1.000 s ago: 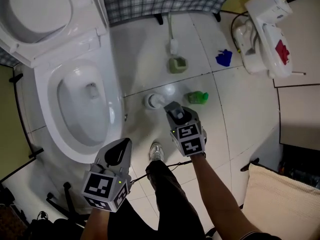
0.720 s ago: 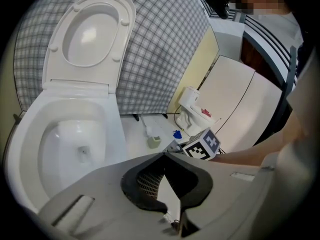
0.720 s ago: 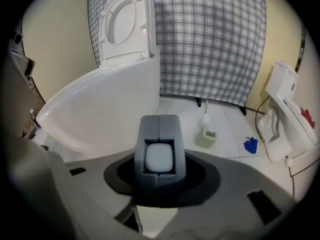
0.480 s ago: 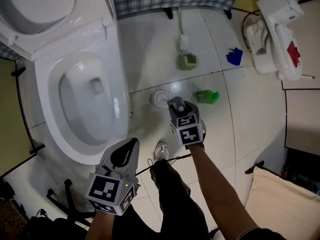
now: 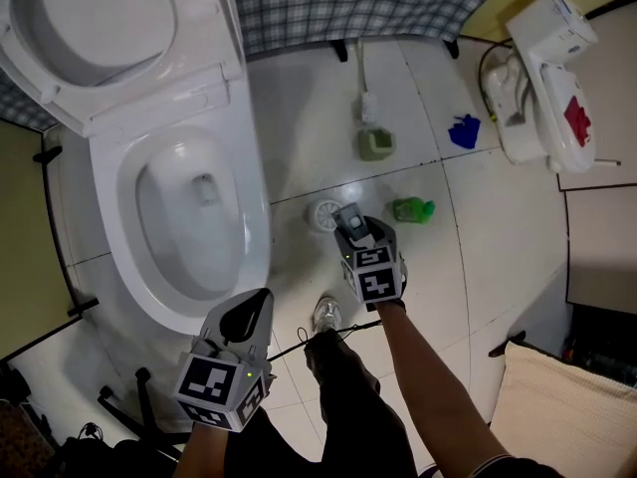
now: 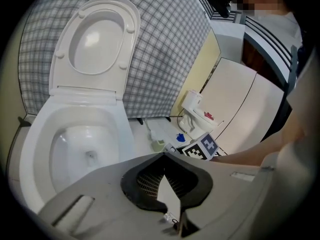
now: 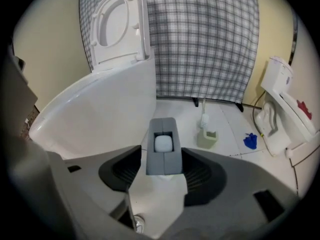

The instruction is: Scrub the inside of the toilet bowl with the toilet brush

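The white toilet (image 5: pixel 257 217) stands at the left with its lid up and its bowl (image 6: pixel 85 144) bare. The toilet brush (image 5: pixel 364 93) has a white handle. It rests in a pale green holder (image 5: pixel 376 143) on the floor behind my right gripper (image 5: pixel 348 217), and shows as well in the right gripper view (image 7: pixel 204 120). The right gripper's (image 7: pixel 162 156) jaws are opening. A grey block with a white insert (image 7: pixel 162 144) stands between them, with narrow gaps at its sides. My left gripper (image 5: pixel 259 297) hangs by the bowl's front rim, its tips (image 6: pixel 162 155) together and nothing in them.
A white round thing (image 5: pixel 323 213) and a green bottle (image 5: pixel 413 209) lie on the tiles by the right gripper. A blue rag (image 5: pixel 464 130) and a second white fixture (image 5: pixel 542 78) lie at the right. A checked cloth (image 5: pixel 368 3) hangs behind. My shoe (image 5: pixel 326 314) is below.
The view has drifted, so the toilet now sits further right. My right gripper has closed in on the white round thing. The left gripper has barely moved.
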The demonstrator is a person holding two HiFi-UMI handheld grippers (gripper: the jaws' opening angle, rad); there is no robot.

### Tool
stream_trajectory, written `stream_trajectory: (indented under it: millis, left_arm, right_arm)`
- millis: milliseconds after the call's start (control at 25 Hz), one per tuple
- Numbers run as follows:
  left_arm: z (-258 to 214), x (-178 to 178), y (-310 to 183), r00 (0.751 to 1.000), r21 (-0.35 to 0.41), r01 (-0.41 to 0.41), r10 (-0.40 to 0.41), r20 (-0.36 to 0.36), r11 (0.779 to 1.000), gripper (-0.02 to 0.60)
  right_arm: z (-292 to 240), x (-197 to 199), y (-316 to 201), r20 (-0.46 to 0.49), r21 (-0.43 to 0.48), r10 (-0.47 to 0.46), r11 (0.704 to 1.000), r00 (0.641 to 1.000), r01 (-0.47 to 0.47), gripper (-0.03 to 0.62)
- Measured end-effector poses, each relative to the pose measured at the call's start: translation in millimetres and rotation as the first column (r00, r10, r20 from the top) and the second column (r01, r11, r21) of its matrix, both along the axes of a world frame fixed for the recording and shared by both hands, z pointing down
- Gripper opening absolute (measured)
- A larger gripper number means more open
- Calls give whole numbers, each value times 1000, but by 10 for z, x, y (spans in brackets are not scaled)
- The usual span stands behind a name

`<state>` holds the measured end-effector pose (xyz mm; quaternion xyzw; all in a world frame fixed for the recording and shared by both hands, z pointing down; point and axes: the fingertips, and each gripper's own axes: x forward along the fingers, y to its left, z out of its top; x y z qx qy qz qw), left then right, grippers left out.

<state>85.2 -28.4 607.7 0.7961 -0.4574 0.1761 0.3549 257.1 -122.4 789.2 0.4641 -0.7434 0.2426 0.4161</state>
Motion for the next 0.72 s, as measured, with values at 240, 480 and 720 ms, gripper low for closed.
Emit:
stream_trajectory:
  millis: [240,480,720]
  left_arm:
    - [-279,-203,-27,1000,21,24,-23,-14,999,-8]
    - [-823,-444,-153,1000,111,29,-29,-7,993,-8]
    - [-1652,-788,-282,998,225,58,-59,-6,973,-8]
  right_arm:
    - [-655,-92,134,64,60,28,998,998,-32,282]
    - [-1921,-690,306,320,200,-68,980,945,3,282]
    - [-3494,-1341,228,450,399,-228,916,863,33,168]
